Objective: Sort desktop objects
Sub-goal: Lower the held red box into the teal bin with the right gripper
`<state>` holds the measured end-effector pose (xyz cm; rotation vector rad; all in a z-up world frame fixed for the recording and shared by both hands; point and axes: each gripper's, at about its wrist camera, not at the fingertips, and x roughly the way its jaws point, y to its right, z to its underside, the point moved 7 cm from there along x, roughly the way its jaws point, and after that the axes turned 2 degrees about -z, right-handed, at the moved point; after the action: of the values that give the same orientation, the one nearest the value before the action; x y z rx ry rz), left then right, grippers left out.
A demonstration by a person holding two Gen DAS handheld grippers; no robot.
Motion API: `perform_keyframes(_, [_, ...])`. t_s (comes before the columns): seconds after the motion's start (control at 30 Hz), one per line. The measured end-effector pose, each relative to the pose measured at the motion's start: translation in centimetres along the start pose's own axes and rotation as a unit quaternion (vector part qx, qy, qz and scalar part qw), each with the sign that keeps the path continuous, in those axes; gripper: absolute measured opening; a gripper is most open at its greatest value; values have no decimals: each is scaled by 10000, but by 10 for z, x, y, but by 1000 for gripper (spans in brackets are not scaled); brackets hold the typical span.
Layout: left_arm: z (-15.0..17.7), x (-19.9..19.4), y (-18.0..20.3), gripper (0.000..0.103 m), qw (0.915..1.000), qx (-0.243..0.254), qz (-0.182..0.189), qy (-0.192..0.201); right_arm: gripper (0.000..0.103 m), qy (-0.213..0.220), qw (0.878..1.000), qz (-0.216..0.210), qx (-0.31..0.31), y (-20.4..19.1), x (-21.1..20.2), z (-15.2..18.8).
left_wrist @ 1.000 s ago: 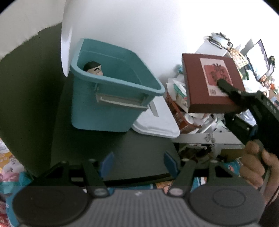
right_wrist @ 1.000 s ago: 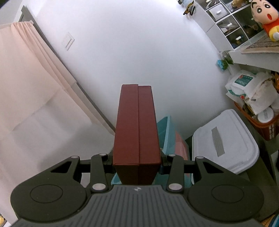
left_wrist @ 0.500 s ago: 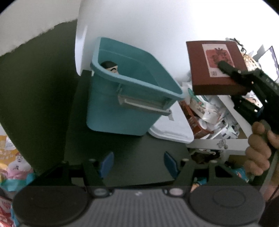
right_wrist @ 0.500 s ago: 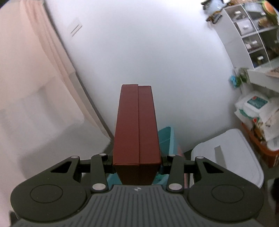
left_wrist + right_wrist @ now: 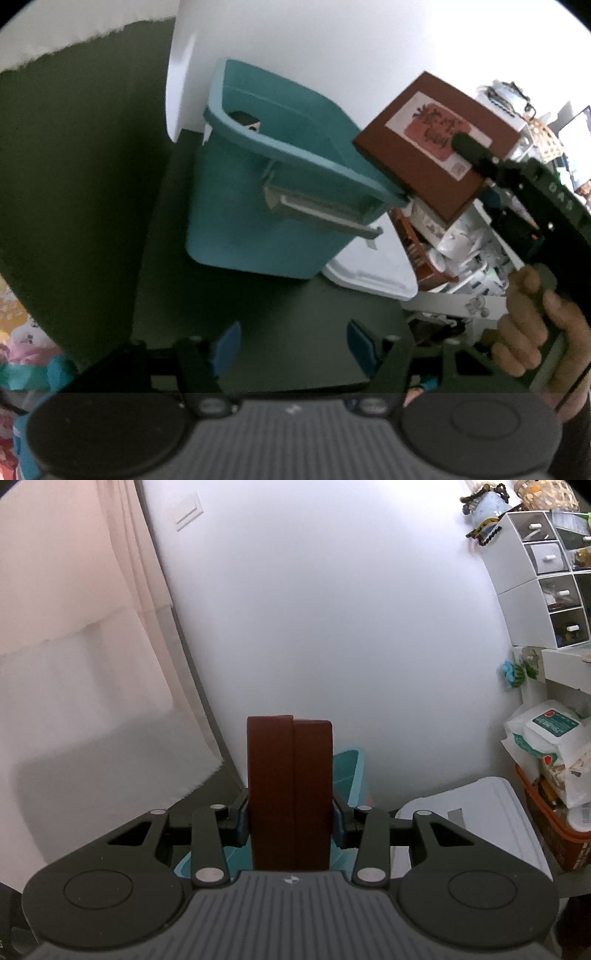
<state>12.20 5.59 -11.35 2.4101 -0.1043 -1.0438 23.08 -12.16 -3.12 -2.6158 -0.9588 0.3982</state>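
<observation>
A flat reddish-brown box [image 5: 290, 794] with a pale pink label sits clamped edge-on between the right gripper's [image 5: 290, 821] fingers; the left gripper's [image 5: 293, 345] fingers gape, empty.

A dark green tabletop [image 5: 92, 177] carries a teal bin [image 5: 258, 229] standing upright near its far edge against the white wall. At the bin's four o'clock, just beside it, a white lidded container [image 5: 373, 269] lies flat. Cluttered packages [image 5: 450, 243] crowd at three o'clock.
</observation>
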Motion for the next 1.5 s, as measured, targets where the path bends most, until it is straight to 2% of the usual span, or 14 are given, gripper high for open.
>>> perform_keyframes(0.17, [2, 2, -2, 67, 9999, -9, -91, -41, 44, -16, 10000, -48, -1, 1, 4, -2])
perform_keyframes(0.37, [2, 1, 2, 67, 10000, 54, -84, -2, 44, -126, 9991, -19, -392, -9, 9, -4])
perform_keyframes(0.9, [0, -1, -5, 67, 9999, 22, -137, -3, 44, -297, 9969, 55, -724, -21, 25, 3])
perform_keyframes(1.5, [-4, 8, -13, 67, 9998, -67, -184, -72, 45, -444, 9965, 25, -707, -17, 43, 5])
